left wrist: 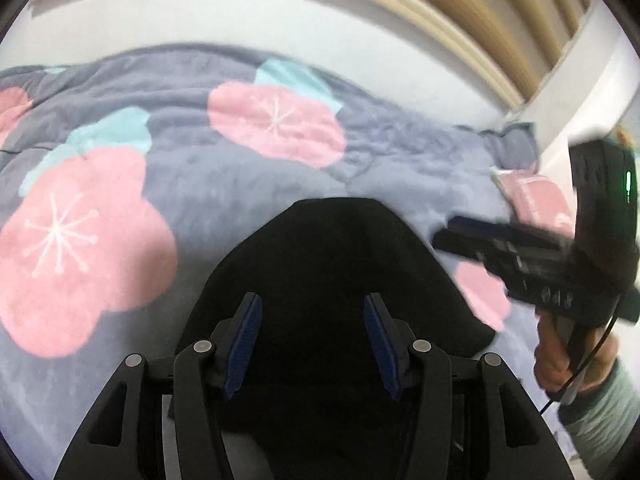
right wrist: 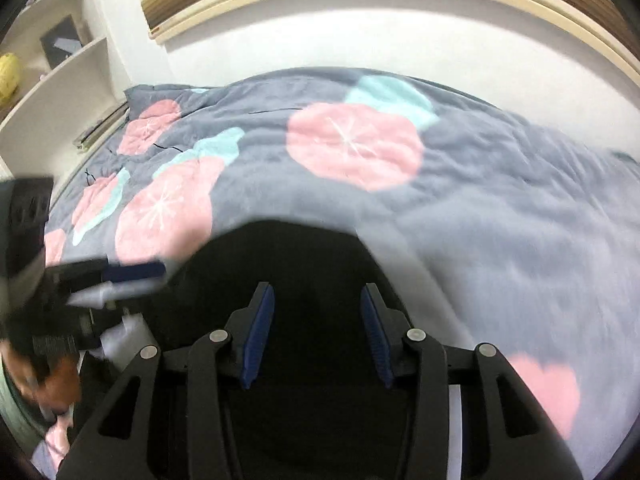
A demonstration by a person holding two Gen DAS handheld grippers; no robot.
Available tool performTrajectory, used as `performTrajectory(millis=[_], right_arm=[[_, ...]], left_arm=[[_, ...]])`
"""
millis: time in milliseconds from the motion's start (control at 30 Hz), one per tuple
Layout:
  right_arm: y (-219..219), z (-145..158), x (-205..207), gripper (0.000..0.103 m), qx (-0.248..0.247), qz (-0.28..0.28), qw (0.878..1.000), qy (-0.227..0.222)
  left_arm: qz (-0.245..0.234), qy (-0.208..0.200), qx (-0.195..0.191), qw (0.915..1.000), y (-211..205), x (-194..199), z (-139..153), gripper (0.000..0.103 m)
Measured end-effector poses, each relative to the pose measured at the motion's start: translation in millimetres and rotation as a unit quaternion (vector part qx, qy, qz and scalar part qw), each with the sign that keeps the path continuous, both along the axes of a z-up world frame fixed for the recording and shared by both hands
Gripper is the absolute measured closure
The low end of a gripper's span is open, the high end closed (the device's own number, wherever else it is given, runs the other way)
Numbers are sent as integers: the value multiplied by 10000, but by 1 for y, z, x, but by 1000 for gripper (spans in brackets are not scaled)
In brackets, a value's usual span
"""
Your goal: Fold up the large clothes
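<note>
Dark black cloth (left wrist: 336, 264), smooth and rounded at its far edge, lay on a grey-blue quilted bedspread (left wrist: 224, 152) printed with large pink blossoms and pale teal leaves, which covered the bed up to a white wall and a pale wooden headboard (left wrist: 472, 20) at the far side. In the left wrist view the left tool (left wrist: 313, 344) hung over the near part of that black cloth, its two blue-padded fingers (left wrist: 244, 344) spread apart with only the cloth's flat surface showing between them; whether the pads touched the fabric could not be told. The right tool (right wrist: 316, 336) stood the same way in its own view, jaws parted above the same dark garment (right wrist: 296, 264), nothing pinched that could be seen. Each tool appeared blurred in the other's view: the right one at the right edge of the left view (left wrist: 520, 248), held by a hand (left wrist: 568, 356) in a pale green sleeve, the left one at the left edge of the right view. White shelves (right wrist: 60, 80) stood at the far left, with a yellow object (right wrist: 8, 72) on one.
</note>
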State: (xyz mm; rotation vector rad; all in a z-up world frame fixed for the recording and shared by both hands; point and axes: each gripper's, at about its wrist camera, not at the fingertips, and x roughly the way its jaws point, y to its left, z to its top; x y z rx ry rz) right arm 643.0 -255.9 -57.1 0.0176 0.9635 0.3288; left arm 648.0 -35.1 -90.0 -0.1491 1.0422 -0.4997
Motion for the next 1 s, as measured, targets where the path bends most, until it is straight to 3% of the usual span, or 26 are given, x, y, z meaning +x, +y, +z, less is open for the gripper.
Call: performTrajectory(millis=[133,233,400,600,700,767,900,1000], right_arm=[[16,-57,51,56,-82,159,9970,759],[14,-104,59,56,-360,105,9937,1057],[3,-97,42,57,-249,26,9952,951],[-27,-28,-23,57,109,102,9982,579],[-32,-18,-58,57,8,124,9986,521],[-34,-26,-72,58,-146,100,9981,582],[-42,-84,-81,59,-475,-80,9910,1251],[-47,-102,-81,60,-147,-218,9906,1345]], left_arm=[[179,435,311,9984,-6,11,-49,49],[217,471,154,9985,0,8,-64,49],[120,420,285,9986,-4,5,-55,49],[-33,175,-248,9995,12,-16,-10,49],[-46,47,-88,9999,17,-29,-1,49],[0,88,123,9999,13,-31,-9,49],[9,765,506,9958,5,-23,-59,49],[-19,658,596,9960,1,-25,-64,49]])
